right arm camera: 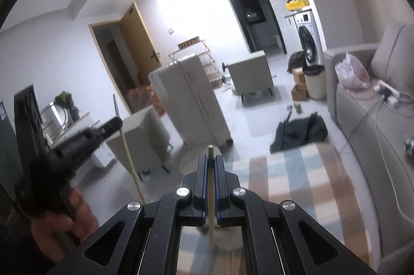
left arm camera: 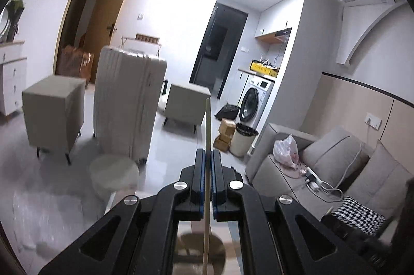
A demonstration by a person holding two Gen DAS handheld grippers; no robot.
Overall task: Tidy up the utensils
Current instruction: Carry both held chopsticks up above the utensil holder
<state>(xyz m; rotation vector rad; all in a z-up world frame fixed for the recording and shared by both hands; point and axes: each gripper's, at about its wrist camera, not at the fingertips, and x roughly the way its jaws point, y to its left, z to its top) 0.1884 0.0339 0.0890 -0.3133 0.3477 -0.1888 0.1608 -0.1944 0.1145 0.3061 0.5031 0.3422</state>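
Observation:
My left gripper (left arm camera: 207,156) is shut on a pale wooden chopstick (left arm camera: 207,125) that stands upright between its blue pads, its top well above the fingertips. My right gripper (right arm camera: 211,158) is shut on a second wooden chopstick (right arm camera: 211,149), whose blunt tip pokes just above the fingertips. In the right wrist view the left gripper (right arm camera: 113,123) shows at the left, held in a hand, with its chopstick (right arm camera: 126,145) slanting through it. Both grippers are raised and look out over the room.
A white suitcase (left arm camera: 126,101) and grey stools (left arm camera: 54,107) stand on the floor. A grey sofa (left arm camera: 331,161) with a plastic bag and cables is at the right. A striped cloth (right arm camera: 297,184) lies below the right gripper. A bin (left arm camera: 243,138) stands by the washing machine (left arm camera: 254,101).

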